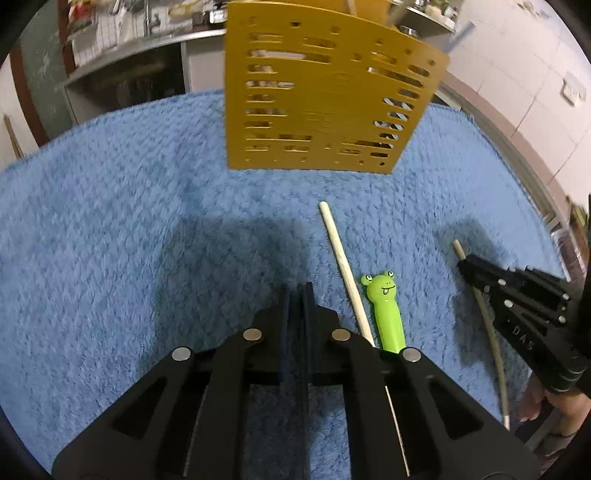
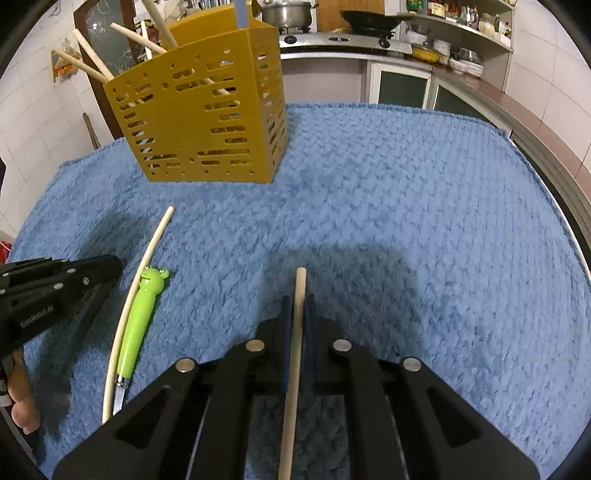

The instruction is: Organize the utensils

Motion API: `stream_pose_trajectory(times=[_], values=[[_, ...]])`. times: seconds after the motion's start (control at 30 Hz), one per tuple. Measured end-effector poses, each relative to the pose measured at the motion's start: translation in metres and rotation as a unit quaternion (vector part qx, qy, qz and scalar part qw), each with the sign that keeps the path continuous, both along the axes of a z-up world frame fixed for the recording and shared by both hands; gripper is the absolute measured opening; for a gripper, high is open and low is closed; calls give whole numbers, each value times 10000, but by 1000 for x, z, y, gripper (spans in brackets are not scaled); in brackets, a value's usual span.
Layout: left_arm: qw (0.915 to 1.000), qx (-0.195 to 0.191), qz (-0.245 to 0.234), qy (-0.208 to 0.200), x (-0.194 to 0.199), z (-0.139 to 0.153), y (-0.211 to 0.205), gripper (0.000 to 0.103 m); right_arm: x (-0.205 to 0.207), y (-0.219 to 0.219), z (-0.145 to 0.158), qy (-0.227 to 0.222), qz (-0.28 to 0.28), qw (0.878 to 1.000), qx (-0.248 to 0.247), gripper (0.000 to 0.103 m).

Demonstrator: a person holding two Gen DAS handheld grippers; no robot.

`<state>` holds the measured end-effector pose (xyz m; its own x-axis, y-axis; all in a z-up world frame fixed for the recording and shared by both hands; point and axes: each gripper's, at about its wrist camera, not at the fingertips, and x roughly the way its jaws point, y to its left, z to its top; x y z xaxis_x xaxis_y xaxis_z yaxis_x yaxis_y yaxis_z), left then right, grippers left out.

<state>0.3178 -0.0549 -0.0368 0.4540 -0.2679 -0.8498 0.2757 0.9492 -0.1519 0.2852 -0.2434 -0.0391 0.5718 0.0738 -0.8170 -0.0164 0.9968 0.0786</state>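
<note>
Blue towel [image 2: 406, 184] covers the desk; right hand-held gripper [image 2: 297, 314] clamps a wooden chopstick [image 2: 297, 332], left hand-held gripper [image 1: 297, 295] closed empty. Next, I judge: carry it to the yellow utensil holder [image 2: 199, 110].

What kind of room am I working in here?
Most likely a home kitchen: a gas stove with a pot and wok, and shelves of jars behind the towel-covered table.

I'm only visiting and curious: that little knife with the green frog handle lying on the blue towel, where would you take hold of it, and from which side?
Probably by the green frog handle, around its straight middle, coming from above with the tongs across it. It lies flat on the blue towel, and the handle is the thick part; the blade is thin and sharp. A wooden chopstick lies close along one side, so that side is tight.
</note>
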Motion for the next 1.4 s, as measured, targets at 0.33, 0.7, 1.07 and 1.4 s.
stream_pose_trajectory(times=[0.33,0.7,1.07,1.4], values=[[9998,189,-16,-48,-2,0,-9,5,3,-2,2,50,-21,9999,103,6],[9993,-99,20,-362,-6,23,3,0,-9,-7,19,-331,-7,9983,482,6],[9993,27,-221,-308,-8,22,0,0,-9,-3,15,-425,119,9988,193,8],[9971,169,-626,-408,-22,-2,-10,14,-13,-1,3,-508,137,9986,-8,8]])
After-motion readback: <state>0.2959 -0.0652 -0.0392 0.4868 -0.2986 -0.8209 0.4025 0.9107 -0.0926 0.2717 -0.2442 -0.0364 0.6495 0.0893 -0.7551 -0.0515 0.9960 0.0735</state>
